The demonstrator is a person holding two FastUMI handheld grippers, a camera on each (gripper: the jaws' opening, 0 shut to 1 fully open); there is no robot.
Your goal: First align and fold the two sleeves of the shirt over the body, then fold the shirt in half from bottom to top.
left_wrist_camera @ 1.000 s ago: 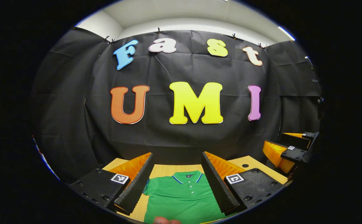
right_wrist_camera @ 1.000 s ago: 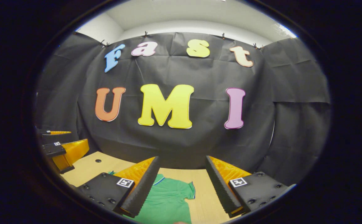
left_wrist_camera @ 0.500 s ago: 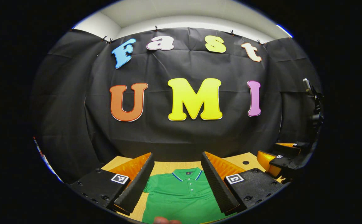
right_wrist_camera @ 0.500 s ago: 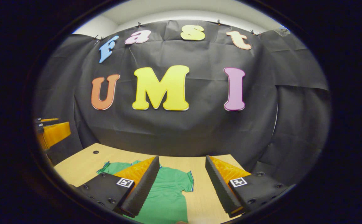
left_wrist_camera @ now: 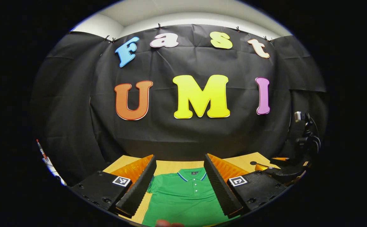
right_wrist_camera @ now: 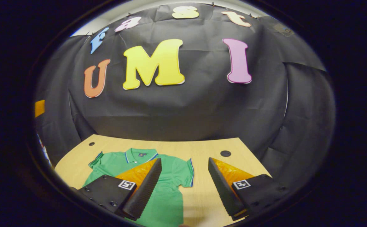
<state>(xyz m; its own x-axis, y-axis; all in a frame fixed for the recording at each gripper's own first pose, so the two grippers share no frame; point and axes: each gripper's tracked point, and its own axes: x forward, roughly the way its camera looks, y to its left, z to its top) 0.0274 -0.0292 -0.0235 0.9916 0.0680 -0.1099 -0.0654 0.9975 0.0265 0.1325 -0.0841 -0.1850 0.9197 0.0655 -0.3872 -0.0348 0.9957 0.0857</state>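
1. The left tool (left_wrist_camera: 178, 184) hangs above the desk with its two fingers spread wide apart and nothing between them but air.
2. Through that gap the left gripper view shows the green shirt (left_wrist_camera: 186, 198) lying flat on the desk (left_wrist_camera: 167, 166), its collar pointing away toward the booth wall and its button placket running down the middle.
3. The right tool (right_wrist_camera: 185, 186) is likewise held clear of the desk, its fingers wide apart and gripping nothing.
4. In the right gripper view the shirt (right_wrist_camera: 167, 201) lies mostly beneath and to the left of that tool's left finger, with one short sleeve (right_wrist_camera: 185, 173) spread out flat in the gap between the fingers.
5. The other sleeve (right_wrist_camera: 96, 160) lies out to the far left of the collar, also unfolded.
6. The shirt is face up, both sleeves still open to the sides.
7. The pale wooden desk (right_wrist_camera: 202, 148) has two small round holes, one (right_wrist_camera: 225, 153) just beyond the right tool's right finger and one (right_wrist_camera: 91, 143) near its far left corner.
8. At the right edge of the left gripper view the other tool (left_wrist_camera: 281, 170) shows low over the desk.
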